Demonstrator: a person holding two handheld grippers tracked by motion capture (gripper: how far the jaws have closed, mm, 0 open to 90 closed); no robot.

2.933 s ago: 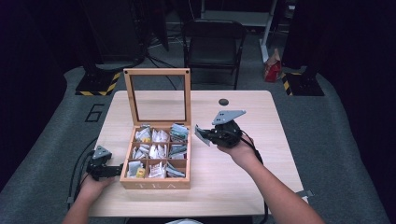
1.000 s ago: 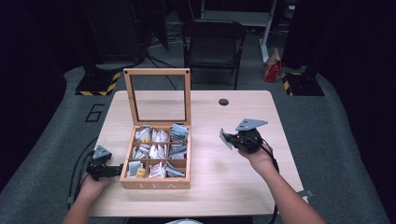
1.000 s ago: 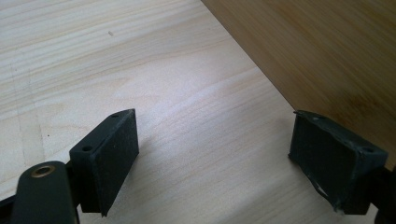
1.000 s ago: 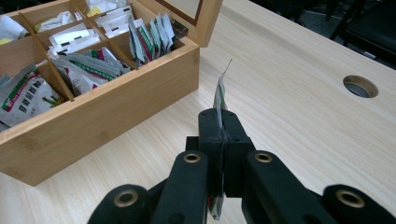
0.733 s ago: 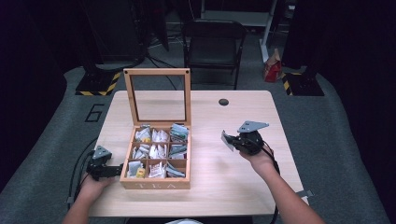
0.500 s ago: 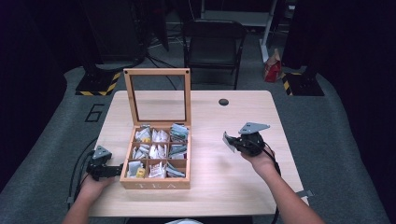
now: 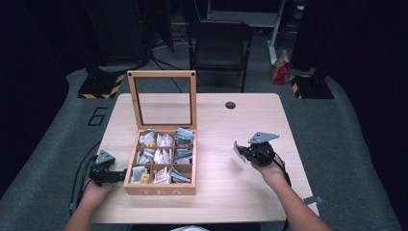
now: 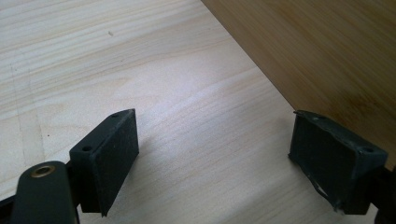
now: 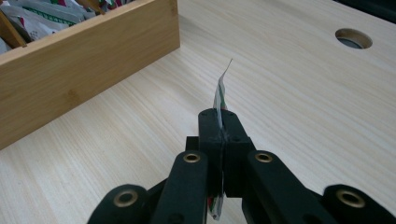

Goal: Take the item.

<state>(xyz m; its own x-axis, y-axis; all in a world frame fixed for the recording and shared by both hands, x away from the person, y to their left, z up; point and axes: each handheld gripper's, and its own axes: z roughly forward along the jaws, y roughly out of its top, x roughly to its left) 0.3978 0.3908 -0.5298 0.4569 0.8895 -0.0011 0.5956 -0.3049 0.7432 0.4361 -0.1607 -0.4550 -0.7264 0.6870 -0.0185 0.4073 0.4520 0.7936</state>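
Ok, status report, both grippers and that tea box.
Left gripper open, low on the table beside the tea box. Right gripper shut on a tea bag, off to the box's right. Box lid up, nothing in the way.

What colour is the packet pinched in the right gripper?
Mostly white packet with green and red print, best seen in the right gripper view.

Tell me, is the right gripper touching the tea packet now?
Touching. In the right gripper view, the right gripper has its jaws shut on the tea packet, whose thin edge sticks out above the pads, over the table.

tea box [image 7: 161,185] left-centre on table [image 7: 231,192] | sachets [image 7: 163,156] in its compartments | chair [image 7: 219,45] behind table
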